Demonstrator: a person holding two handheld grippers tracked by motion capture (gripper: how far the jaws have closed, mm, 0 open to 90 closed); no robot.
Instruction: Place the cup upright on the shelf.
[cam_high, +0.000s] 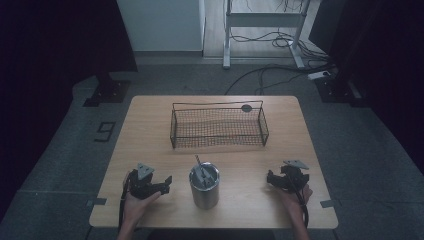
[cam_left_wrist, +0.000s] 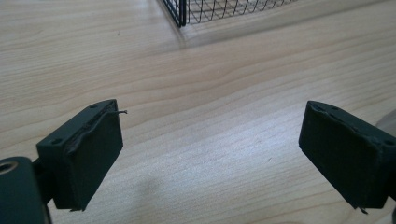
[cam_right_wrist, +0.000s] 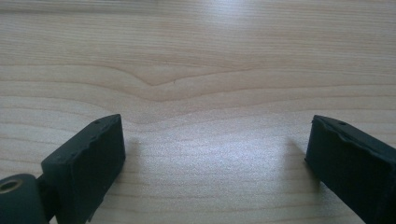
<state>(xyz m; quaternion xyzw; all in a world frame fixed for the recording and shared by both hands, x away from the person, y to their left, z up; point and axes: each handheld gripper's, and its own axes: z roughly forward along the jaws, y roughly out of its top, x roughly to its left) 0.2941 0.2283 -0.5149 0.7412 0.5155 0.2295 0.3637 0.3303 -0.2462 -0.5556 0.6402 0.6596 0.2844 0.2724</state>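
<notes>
1. One table (cam_high: 150, 130) carries everything; taking the cup as the landmark, its bare wood runs out on every side of the cup.
2. Beyond the cup, toward the far edge, stands a wire basket (cam_high: 218, 126), long axis across the table. It looks empty through the mesh; a dark round tag sits on its far rim. A corner of it shows at the top of the left gripper view (cam_left_wrist: 180, 11).
3. Steel cup (cam_high: 204, 186) stands upright near the table's front edge, between the two grippers. Inside it are thin metal pieces, one a slim rod (cam_high: 198, 162) leaning up past the rim toward the basket; what exactly they are is too small to tell.
4. Left of the cup, the left gripper (cam_high: 161, 185) rests on the table, jaws wide apart and holding nothing, pointing toward the cup. It is just beside the cup; a pale edge at the right of its own view may be the cup wall.
5. Right of the cup, the right gripper (cam_high: 272, 178) rests well apart from it, jaws likewise spread and empty over bare wood (cam_right_wrist: 205, 93).
6. My judgement: the left gripper is the nearer one, so a reach for the cup or the rod is short from that side, and the basket lies straight beyond.
</notes>
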